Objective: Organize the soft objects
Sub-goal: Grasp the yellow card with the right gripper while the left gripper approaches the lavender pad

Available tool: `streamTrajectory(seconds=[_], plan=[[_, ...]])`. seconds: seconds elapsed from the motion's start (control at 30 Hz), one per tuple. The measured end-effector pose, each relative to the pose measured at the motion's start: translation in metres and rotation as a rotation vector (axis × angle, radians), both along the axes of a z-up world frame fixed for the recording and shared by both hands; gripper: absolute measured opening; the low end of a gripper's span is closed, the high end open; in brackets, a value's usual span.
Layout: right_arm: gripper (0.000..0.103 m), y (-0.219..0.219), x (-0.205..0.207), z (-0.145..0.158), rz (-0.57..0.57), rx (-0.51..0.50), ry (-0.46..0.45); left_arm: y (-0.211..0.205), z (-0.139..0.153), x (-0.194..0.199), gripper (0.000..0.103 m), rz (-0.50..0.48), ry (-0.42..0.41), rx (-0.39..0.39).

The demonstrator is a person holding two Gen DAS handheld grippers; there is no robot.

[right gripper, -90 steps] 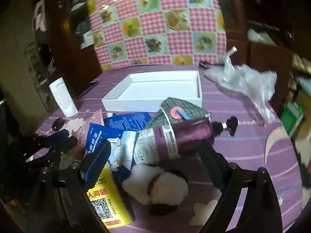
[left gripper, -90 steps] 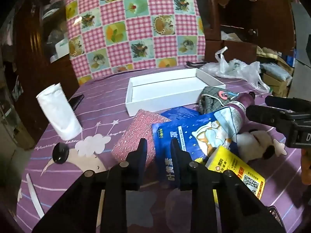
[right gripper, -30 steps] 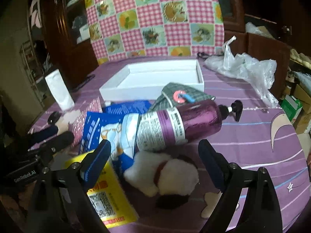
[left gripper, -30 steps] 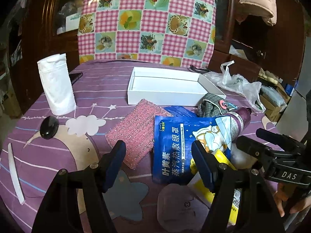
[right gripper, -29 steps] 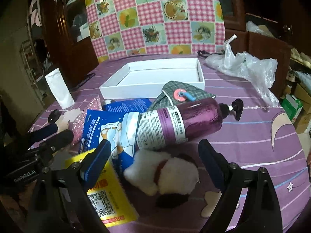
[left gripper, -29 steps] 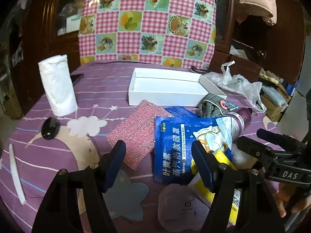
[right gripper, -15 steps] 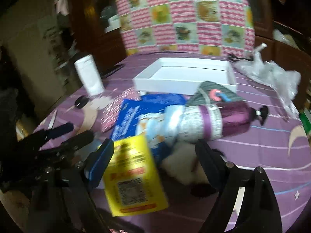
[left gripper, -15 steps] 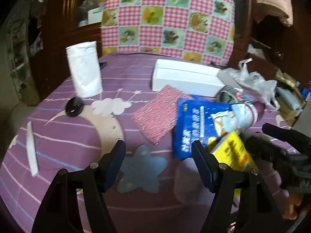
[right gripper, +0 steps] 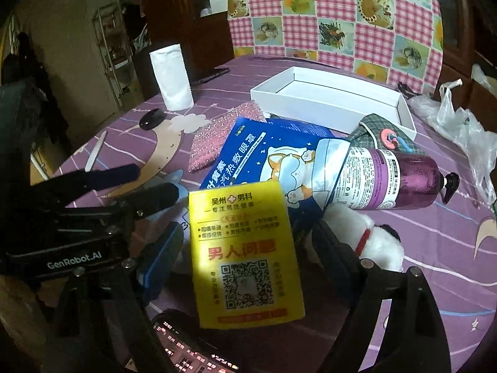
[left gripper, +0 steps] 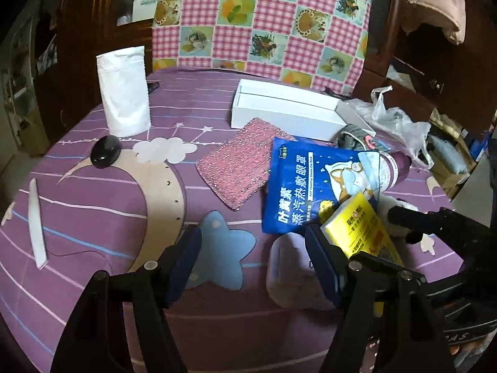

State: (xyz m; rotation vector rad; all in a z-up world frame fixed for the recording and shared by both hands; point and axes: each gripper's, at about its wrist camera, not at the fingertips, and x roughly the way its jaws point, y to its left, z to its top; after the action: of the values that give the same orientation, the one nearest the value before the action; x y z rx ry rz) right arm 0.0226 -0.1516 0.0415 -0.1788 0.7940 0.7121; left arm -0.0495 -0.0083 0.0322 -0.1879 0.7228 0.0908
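A yellow printed tissue pack (right gripper: 245,255) leans on the pile, between the jaws of my right gripper (right gripper: 247,227). The gripper is open, with a dark gap at its right finger. Behind the pack lie a blue eye-mask packet (right gripper: 257,152), a purple pump bottle (right gripper: 403,180), a white plush toy (right gripper: 372,236), a plaid pouch (right gripper: 376,127) and a pink glittery cloth (left gripper: 239,171). My left gripper (left gripper: 252,233) is open over the purple tablecloth and holds nothing. A translucent soft pack (left gripper: 289,270) lies by its right finger. The white box (left gripper: 279,115) at the back is open-topped.
A white standing pouch (left gripper: 124,90), a black oval object (left gripper: 105,155) and a white strip (left gripper: 35,220) are on the left. A crumpled plastic bag (left gripper: 400,124) lies at the right edge. A lit phone (right gripper: 192,351) sits below the right gripper. Dark wooden cabinets surround the table.
My right gripper has moved left over the pile, so the yellow pack now sits between its jaws. The left wrist view has swung left. The left jaws stand wider than three seconds ago.
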Motion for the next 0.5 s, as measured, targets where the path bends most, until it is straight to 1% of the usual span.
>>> streamTrajectory(seconds=[0.07,0.1,0.17,0.23,0.3,0.33,0.43,0.5], plan=[[0.086,0.0,0.0,0.0,0.002,-0.001,-0.001,-0.003,-0.001,0.001,0.069,0.001,0.001,0.017],[0.084,0.0,0.0,0.0,0.004,-0.01,-0.003,-0.004,-0.001,0.001,0.069,0.0,0.006,0.018],[0.079,0.001,-0.001,-0.001,0.016,-0.018,-0.001,-0.001,-0.002,0.001,0.069,0.002,0.012,0.004],[0.072,0.007,-0.001,-0.005,0.044,-0.036,0.031,0.003,-0.002,0.0,0.069,0.018,0.014,-0.003],[0.068,0.01,-0.002,-0.01,0.045,-0.076,0.033,0.007,-0.002,-0.002,0.069,0.034,0.012,-0.01],[0.067,0.011,-0.002,-0.011,0.042,-0.08,0.029,0.008,-0.002,-0.002,0.069,0.036,0.013,-0.015],[0.063,0.003,0.002,-0.006,0.021,-0.029,0.037,0.011,-0.003,-0.002,0.07,0.022,0.012,-0.041],[0.063,-0.005,0.005,0.001,-0.013,0.024,0.028,0.009,-0.002,-0.002,0.07,-0.003,-0.001,-0.061]])
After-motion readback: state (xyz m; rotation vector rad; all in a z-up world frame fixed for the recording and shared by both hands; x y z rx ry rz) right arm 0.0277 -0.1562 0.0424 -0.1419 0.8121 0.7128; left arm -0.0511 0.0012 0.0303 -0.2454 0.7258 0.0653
